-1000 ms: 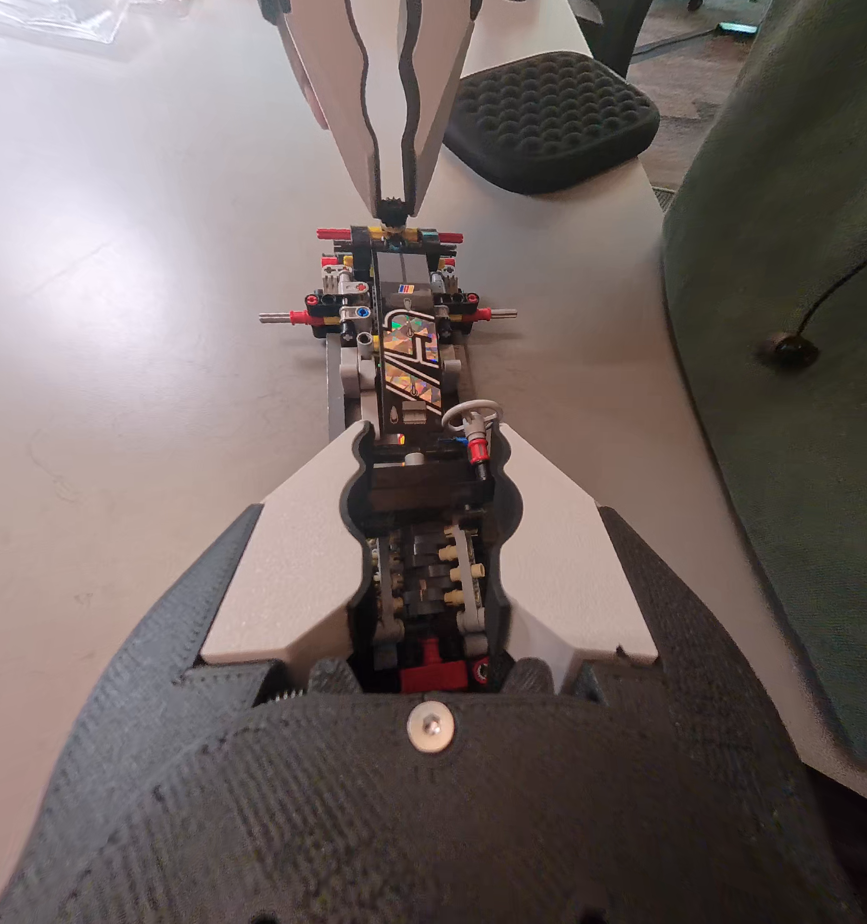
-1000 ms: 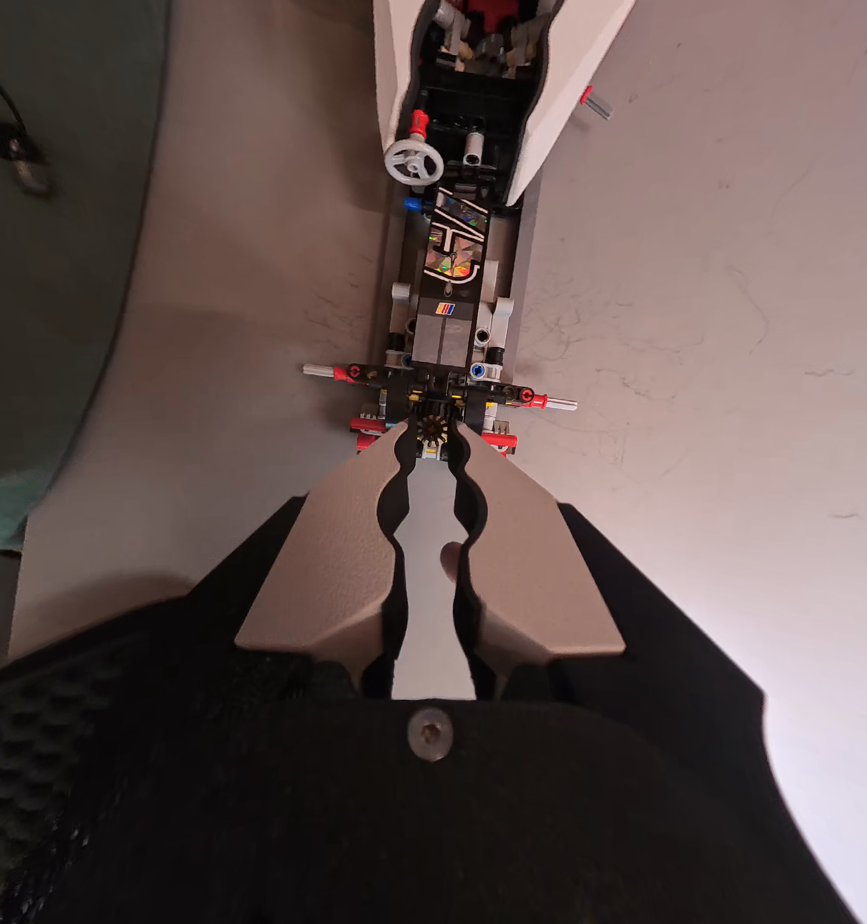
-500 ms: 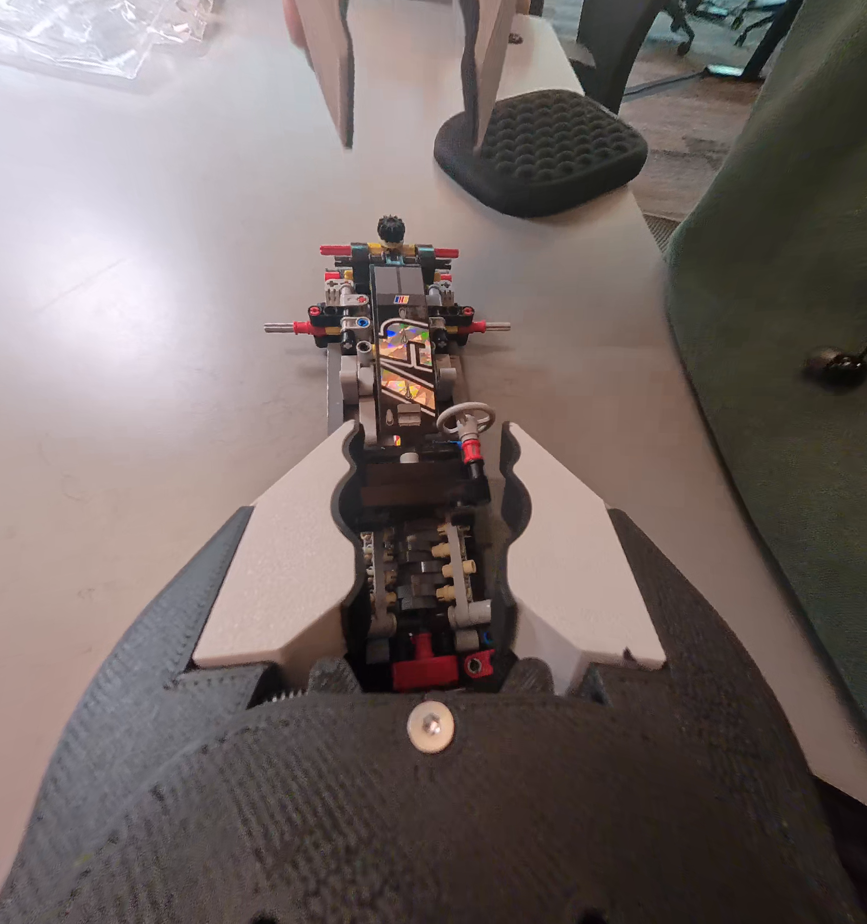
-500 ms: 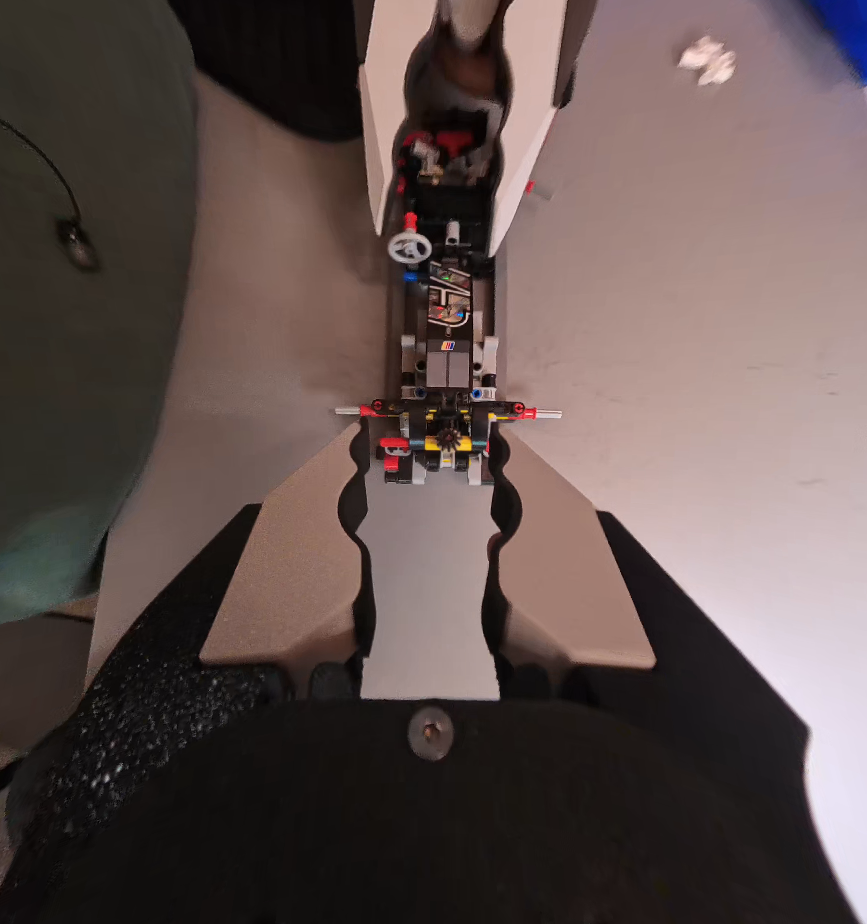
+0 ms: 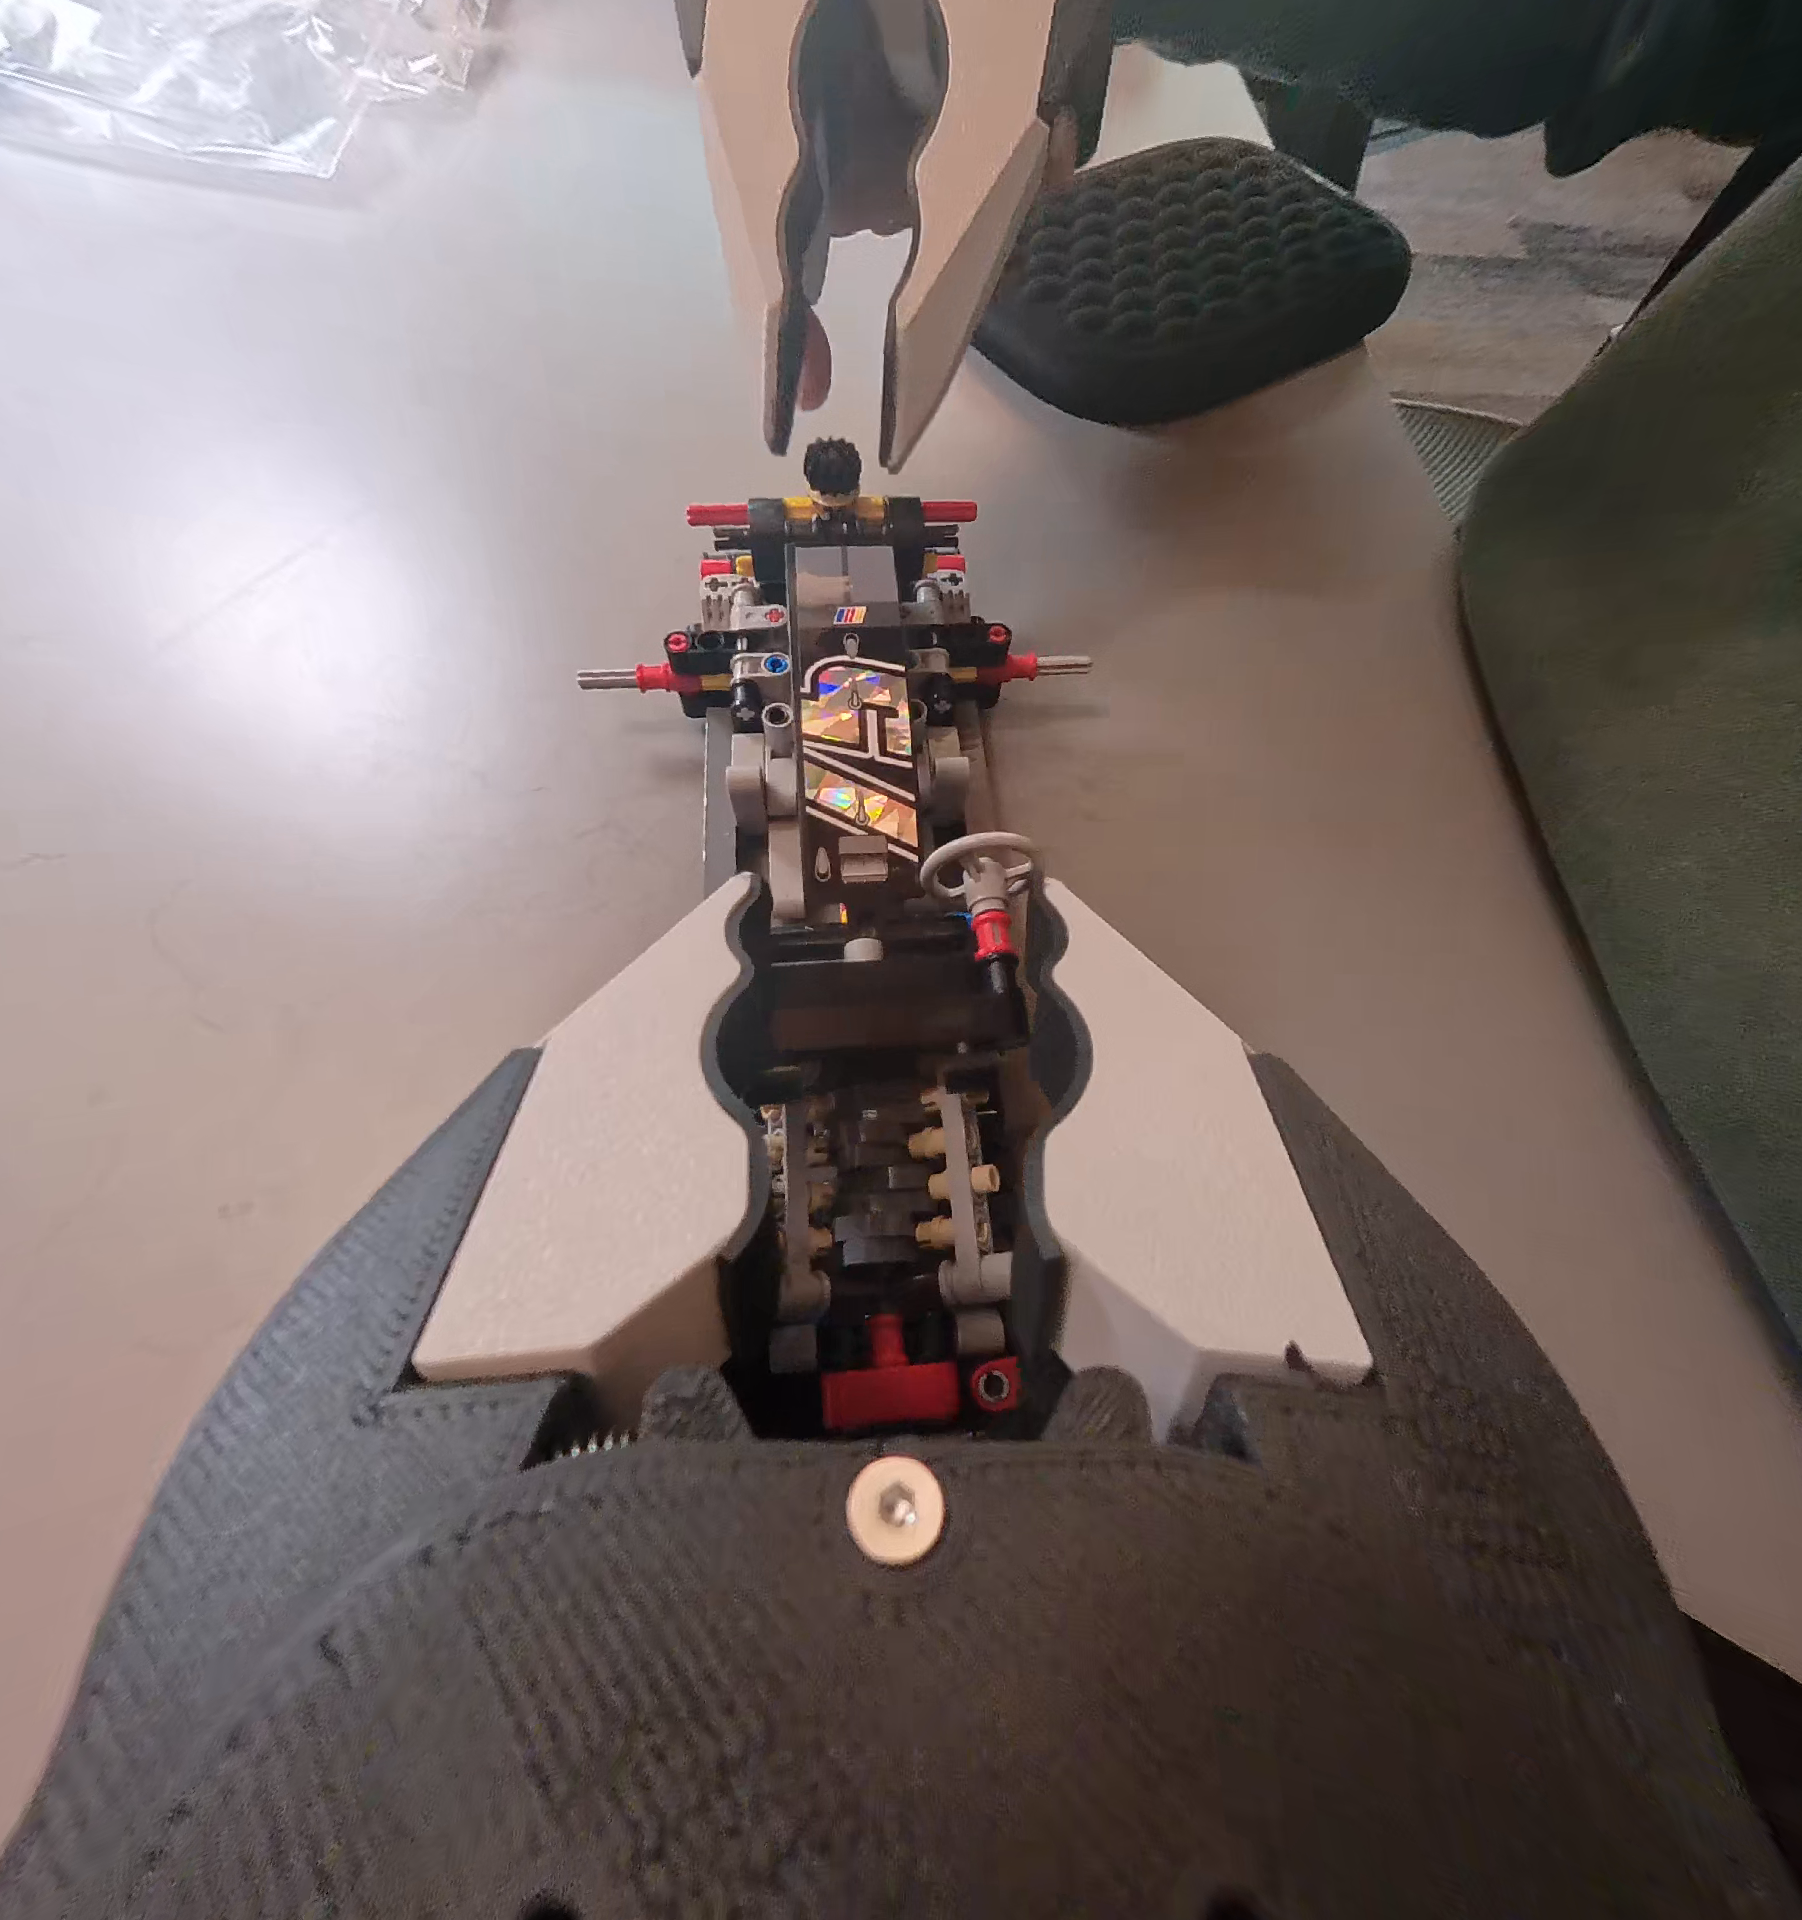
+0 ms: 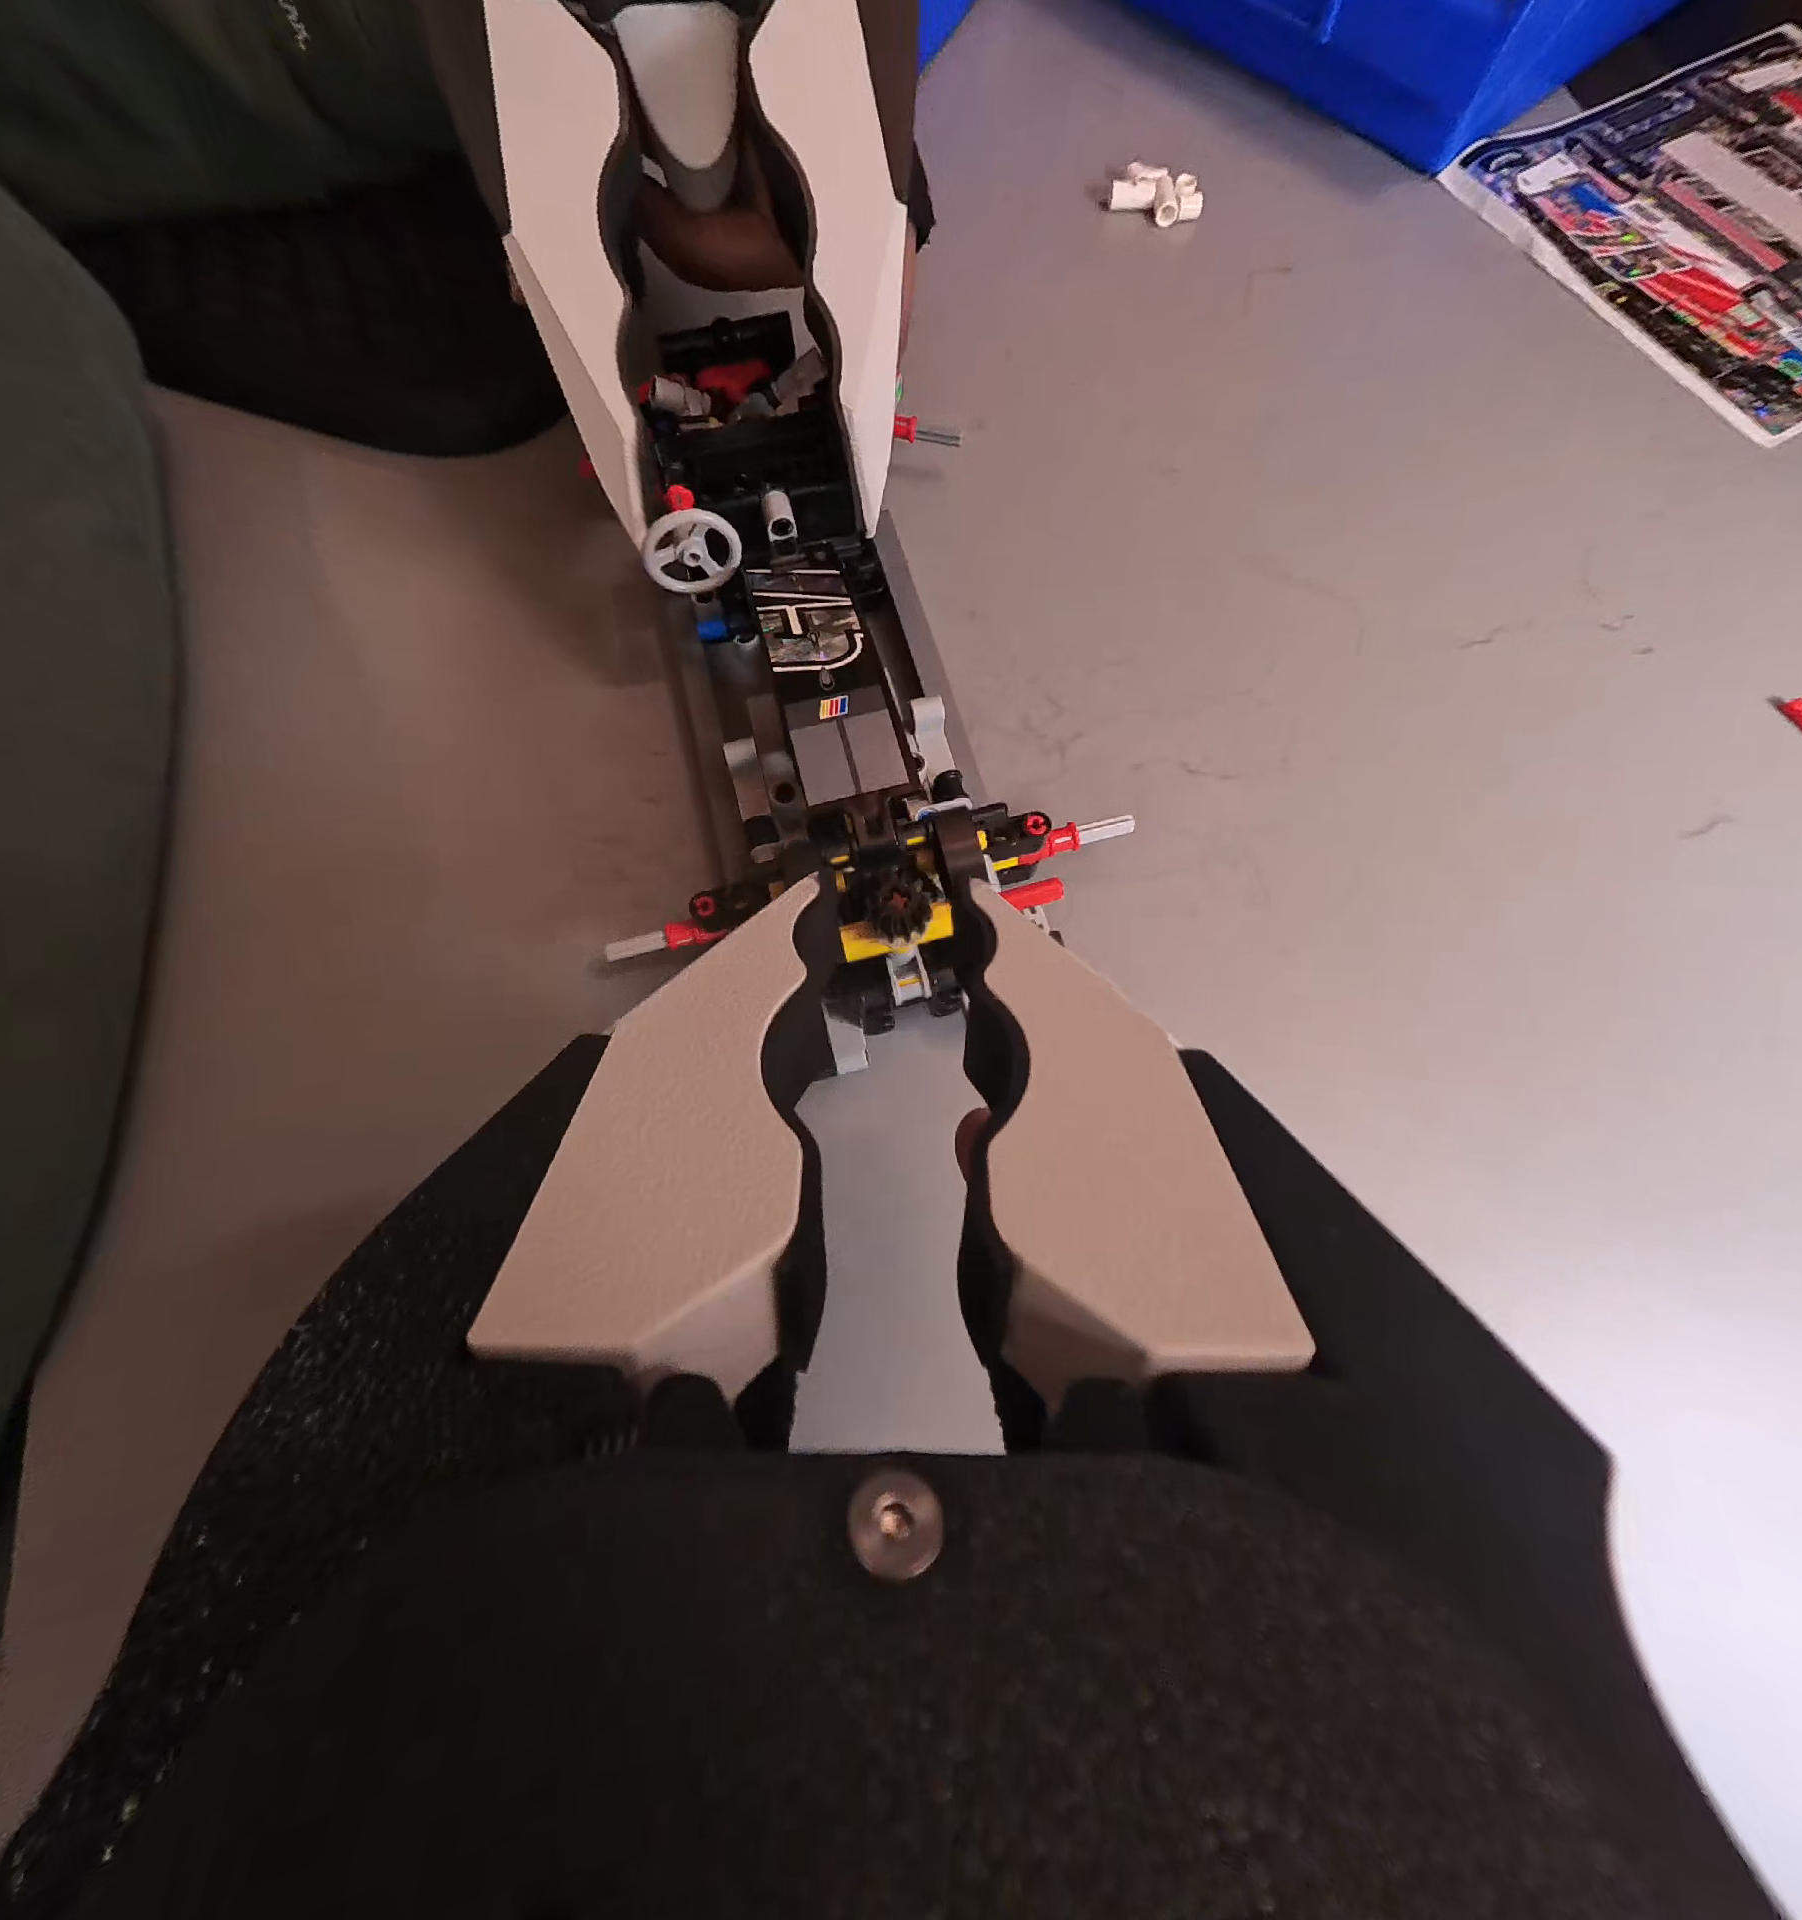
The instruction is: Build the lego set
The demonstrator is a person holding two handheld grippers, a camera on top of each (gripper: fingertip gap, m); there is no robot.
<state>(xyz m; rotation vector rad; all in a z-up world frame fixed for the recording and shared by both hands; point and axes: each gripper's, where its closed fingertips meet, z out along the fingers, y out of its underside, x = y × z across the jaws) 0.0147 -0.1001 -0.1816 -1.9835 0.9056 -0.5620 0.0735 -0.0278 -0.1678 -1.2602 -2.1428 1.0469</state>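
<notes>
The left gripper has its jaws clamped round the rear of the lego car chassis, which lies on the surface. The right gripper (jaws parted a little, holding nothing) straddles the small black gear at the chassis's far end.

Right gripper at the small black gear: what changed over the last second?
The right gripper, shut on the small black toothed gear a second ago, let go, pulled back, and has now returned, open, straddling it. The left gripper stays clamped on the long black lego car chassis; the gear stays seated.
</notes>
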